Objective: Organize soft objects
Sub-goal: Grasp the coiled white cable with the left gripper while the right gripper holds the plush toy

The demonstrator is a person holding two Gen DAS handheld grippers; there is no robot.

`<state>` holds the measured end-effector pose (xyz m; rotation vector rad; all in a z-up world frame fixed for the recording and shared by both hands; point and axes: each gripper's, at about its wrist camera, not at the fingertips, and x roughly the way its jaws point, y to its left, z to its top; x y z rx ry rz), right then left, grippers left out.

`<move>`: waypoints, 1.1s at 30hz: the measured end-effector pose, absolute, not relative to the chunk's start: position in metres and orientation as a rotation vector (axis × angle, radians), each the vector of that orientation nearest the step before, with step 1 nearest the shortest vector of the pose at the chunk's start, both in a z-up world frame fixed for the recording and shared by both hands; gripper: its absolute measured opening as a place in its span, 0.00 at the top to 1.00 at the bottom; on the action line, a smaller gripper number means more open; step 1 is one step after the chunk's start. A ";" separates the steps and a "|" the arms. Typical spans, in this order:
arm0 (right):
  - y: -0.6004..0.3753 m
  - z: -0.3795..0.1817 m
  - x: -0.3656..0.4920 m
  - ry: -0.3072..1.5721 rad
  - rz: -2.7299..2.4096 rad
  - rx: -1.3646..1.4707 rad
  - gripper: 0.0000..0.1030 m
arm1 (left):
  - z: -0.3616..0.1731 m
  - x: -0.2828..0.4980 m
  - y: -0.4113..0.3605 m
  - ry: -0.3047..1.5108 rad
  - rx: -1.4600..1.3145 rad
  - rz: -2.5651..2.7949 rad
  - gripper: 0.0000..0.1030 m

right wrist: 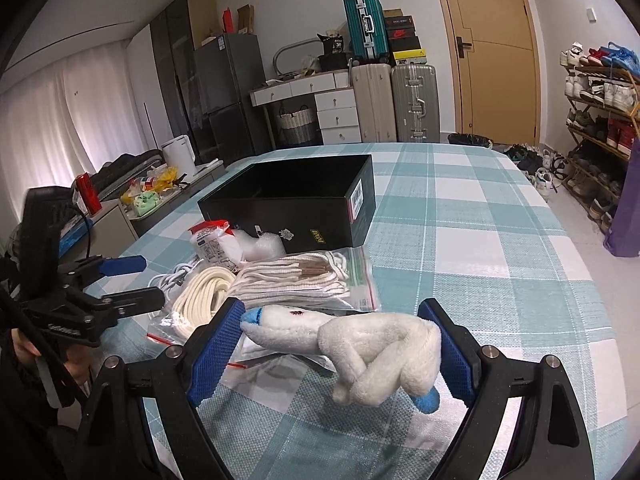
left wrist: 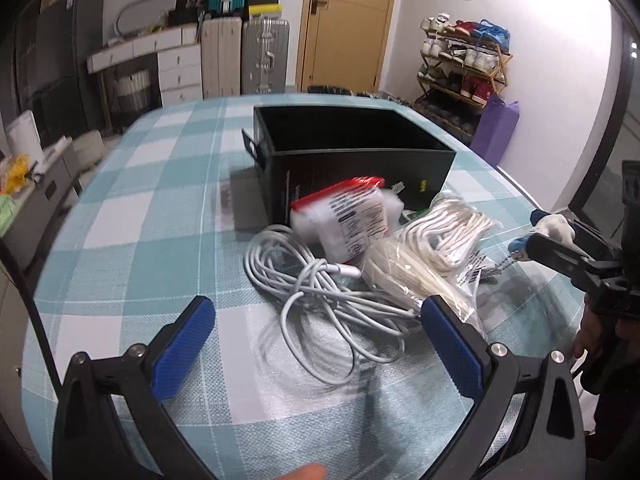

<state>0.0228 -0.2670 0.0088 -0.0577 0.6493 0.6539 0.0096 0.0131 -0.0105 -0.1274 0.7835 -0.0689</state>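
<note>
One plush toy [right wrist: 360, 356] spans the right gripper [right wrist: 340, 344], pads pressing both ends; left gripper [left wrist: 316, 320] gapes empty above cables [left wrist: 320, 292]. Next, seemingly: carry toy to black box [right wrist: 296, 200].

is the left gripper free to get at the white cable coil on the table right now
Probably yes. The left gripper is open and empty, and the white cable coil lies just ahead between its fingers. Only the bagged rope crowds its right edge.
</note>
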 end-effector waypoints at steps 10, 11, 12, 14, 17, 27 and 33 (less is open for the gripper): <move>-0.270 0.013 0.021 0.635 0.661 -0.050 0.13 | -0.006 0.023 0.038 0.816 -0.216 -0.013 0.01; -0.270 0.013 0.021 0.633 0.661 -0.050 0.13 | -0.007 0.026 0.039 0.822 -0.217 -0.002 0.02; -0.270 0.014 0.021 0.631 0.661 -0.050 0.13 | -0.008 0.029 0.041 0.828 -0.217 0.001 0.02; -0.269 0.015 0.021 0.630 0.663 -0.050 0.13 | -0.012 0.036 0.042 0.851 -0.213 0.009 0.03; -0.267 0.016 0.020 0.629 0.666 -0.057 0.13 | -0.018 0.042 0.042 0.888 -0.222 -0.001 0.08; -0.259 0.019 0.019 0.621 0.683 -0.069 0.13 | -0.026 0.038 0.038 0.924 -0.231 -0.071 0.41; -0.256 0.019 0.019 0.620 0.694 -0.068 0.13 | -0.023 0.033 0.032 0.907 -0.236 -0.111 0.70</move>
